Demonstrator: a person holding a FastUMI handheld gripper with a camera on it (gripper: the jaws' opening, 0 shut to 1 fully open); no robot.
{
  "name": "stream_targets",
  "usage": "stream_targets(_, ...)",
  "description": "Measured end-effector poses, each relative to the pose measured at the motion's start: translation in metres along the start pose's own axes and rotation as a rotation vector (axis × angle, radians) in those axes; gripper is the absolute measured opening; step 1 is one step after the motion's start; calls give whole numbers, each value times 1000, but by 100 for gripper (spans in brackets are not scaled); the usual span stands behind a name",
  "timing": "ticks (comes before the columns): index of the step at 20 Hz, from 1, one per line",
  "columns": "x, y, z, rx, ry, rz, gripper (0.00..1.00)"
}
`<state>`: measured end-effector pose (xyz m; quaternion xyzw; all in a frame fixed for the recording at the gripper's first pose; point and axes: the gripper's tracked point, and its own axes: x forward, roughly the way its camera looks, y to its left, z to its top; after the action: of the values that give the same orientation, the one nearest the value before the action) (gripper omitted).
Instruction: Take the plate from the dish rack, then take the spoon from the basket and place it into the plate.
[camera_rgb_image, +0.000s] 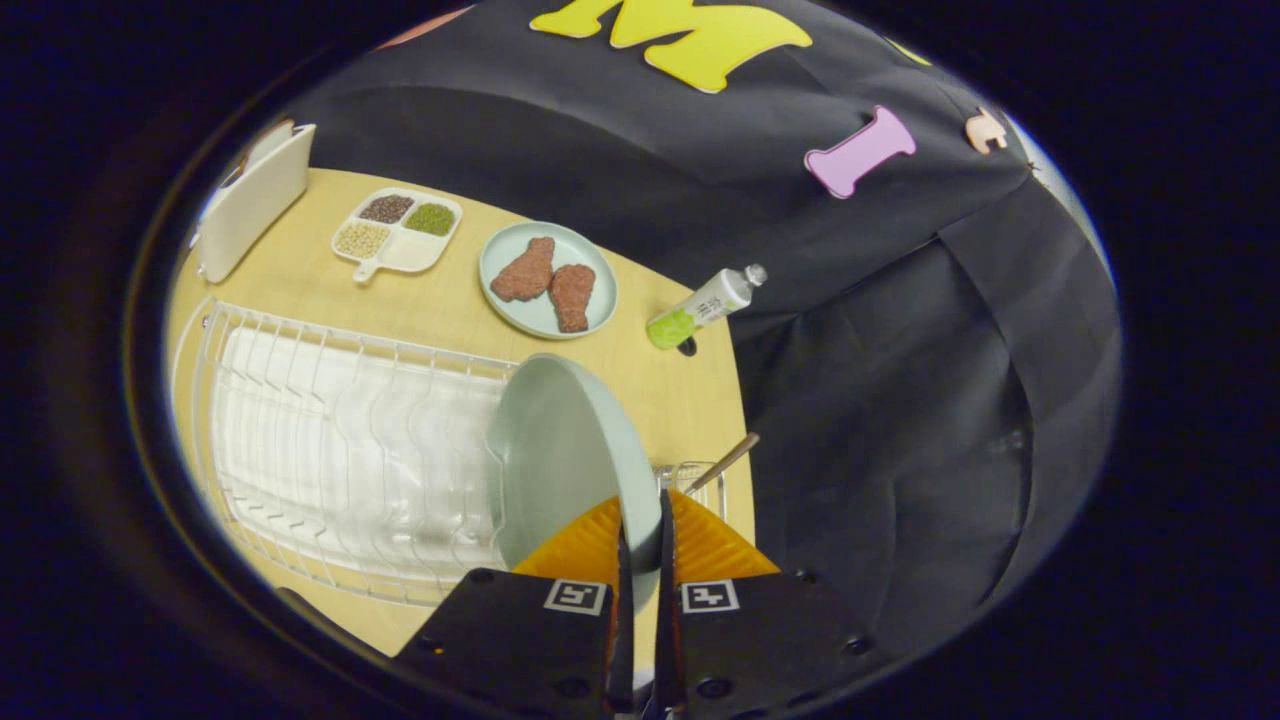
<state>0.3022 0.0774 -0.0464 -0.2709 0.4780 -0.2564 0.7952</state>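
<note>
Gripper (640, 515) closed on the rim of the pale green round ceramic plate (560, 450): both fingers pressed to the near edge, one on each face, only a thin gap between them.

Plate held on edge, nearly upright, concave face turned toward the white wire dish rack (340, 450). Lower portion of the plate overlapping the rack's right end; whether clear of the wire slots or seated in them cannot be told.

Just beyond the fingers and slightly to their right, behind the plate's rim: small clear wire basket (700, 478) at the edge of the light wooden table (690, 400). Slim wooden-handled spoon (725, 462) standing in it, handle slanting up and away to the right, bowl end hidden inside the basket.

Governing relation for the coming move: plate plane standing roughly in line with the fingers, rack to the left of it, basket to the right. Judged requirement: lift along the plate's own plane, then swing away from the basket side to avoid striking the spoon handle.

Farther back on the table, well apart: a second pale green plate with two brown food pieces (548, 278), a white divided tray of grains (398, 232), a white and green tube (705, 305), a white flat board (255, 200).
</note>
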Motion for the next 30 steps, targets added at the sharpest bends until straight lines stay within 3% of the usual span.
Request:
stream_targets(6,-6,-17,-6,105,-51,-85,14)
stream_targets(10,-28,-23,-20,144,-108,-31,14)
stream_targets(19,-62,-14,-122,240,-113,403,14)
stream_targets(26,-44,19,-224,295,-55,723,14)
stream_targets(30,-5,31,-266,371,-8,815,14)
